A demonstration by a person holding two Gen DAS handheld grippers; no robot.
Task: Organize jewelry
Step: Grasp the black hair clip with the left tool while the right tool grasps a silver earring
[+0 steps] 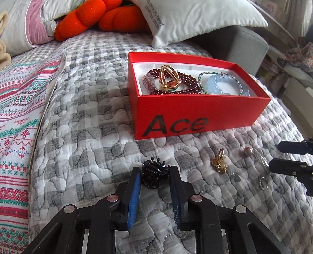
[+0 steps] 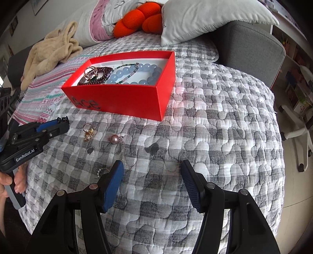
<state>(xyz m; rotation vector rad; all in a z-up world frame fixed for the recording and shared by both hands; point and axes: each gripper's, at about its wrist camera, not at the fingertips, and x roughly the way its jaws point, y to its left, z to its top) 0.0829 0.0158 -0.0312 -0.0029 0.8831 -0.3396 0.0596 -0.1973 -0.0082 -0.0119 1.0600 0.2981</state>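
A red "Ace" box [image 1: 195, 115] [image 2: 121, 97] sits on the quilted bed and holds a dark red bead bracelet [image 1: 176, 78], a gold ring-shaped piece [image 1: 169, 76], a pale blue bead bracelet [image 1: 219, 86] [image 2: 133, 74] and a green bead string. My left gripper [image 1: 155, 172] [image 2: 62, 122] has its jaws around a black hair claw clip [image 1: 154, 174], touching it on both sides. A gold ring [image 1: 220, 162] [image 2: 89, 131] and a pearl pendant on a chain [image 1: 246, 150] [image 2: 114, 139] lie on the quilt. My right gripper [image 2: 151, 168] [image 1: 277, 156] is open and empty above the chain.
Pillows [image 2: 205, 17], an orange plush [image 2: 140, 19] and a beige plush [image 2: 50, 50] lie at the bed's head. A patterned blanket [image 1: 17, 109] covers the left side. A grey chair [image 2: 252, 50] stands by the bed's right edge.
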